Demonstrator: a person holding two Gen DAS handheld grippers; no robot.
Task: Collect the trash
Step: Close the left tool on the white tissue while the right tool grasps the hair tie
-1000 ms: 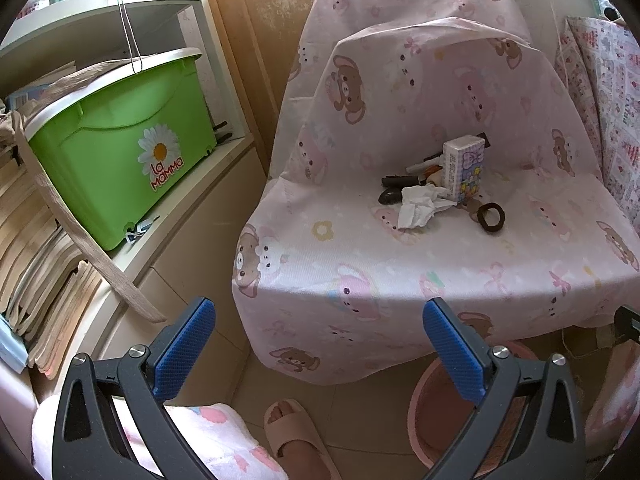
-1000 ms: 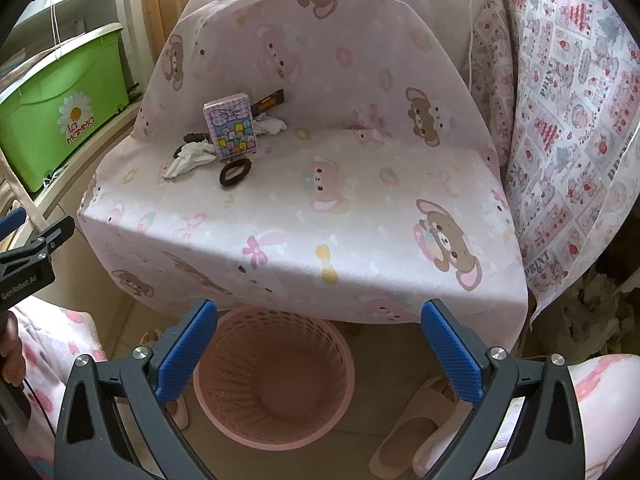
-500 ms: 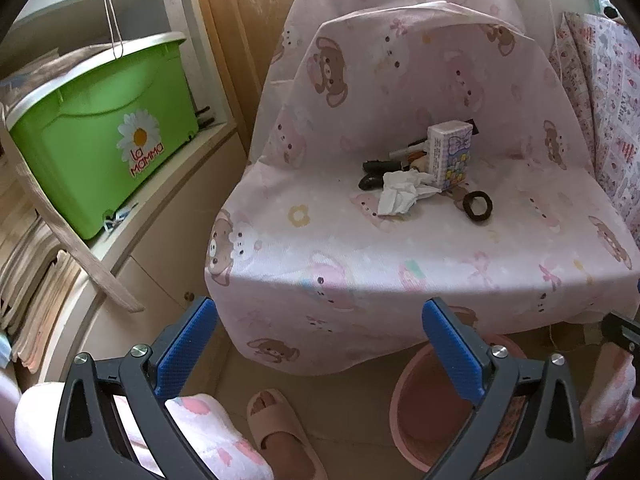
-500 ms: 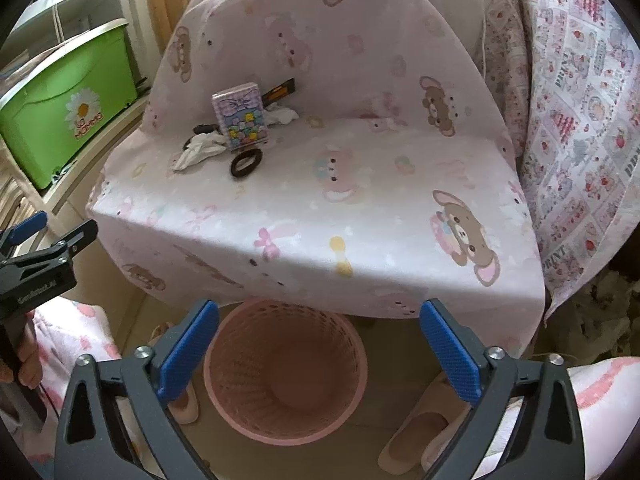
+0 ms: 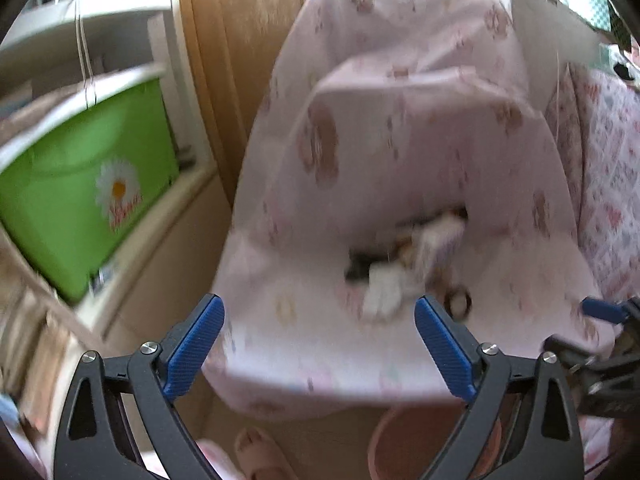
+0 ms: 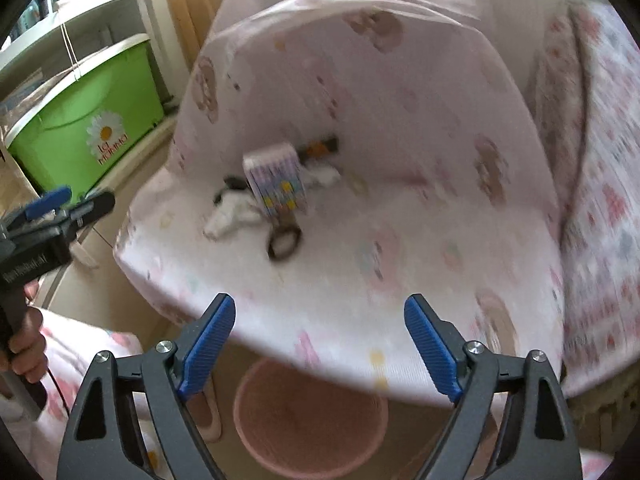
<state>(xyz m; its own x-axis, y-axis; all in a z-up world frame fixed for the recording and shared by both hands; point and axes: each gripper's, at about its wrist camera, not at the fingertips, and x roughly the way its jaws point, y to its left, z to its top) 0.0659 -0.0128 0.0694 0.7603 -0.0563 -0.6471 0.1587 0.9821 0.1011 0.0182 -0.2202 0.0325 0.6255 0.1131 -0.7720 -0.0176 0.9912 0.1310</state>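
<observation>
A crumpled white tissue [image 5: 383, 292] [image 6: 232, 216] lies on a chair seat covered in pink bear-print cloth [image 5: 312, 344] [image 6: 400, 264]. Beside it stand a small patterned box [image 6: 278, 180] [image 5: 438, 242], a black hair ring [image 6: 285, 242] [image 5: 459, 302], another white tissue [image 6: 325, 174] behind the box, and dark pens [image 5: 360, 266]. A pink wicker bin [image 6: 310, 420] [image 5: 432, 444] stands on the floor below the seat's front edge. My left gripper [image 5: 318, 344] is open and empty before the seat. My right gripper [image 6: 320, 344] is open and empty above the bin. Both views are motion-blurred.
A green plastic storage box [image 5: 80, 196] [image 6: 88, 120] sits on a white shelf at the left. A wooden door [image 5: 248, 40] stands behind the chair. Printed fabric [image 6: 600, 184] hangs at the right. Slippered feet show on the tiled floor [image 5: 260, 452].
Both grippers have moved forward and up toward the chair seat; the items on it look larger and nearer. Both stay open and empty.
</observation>
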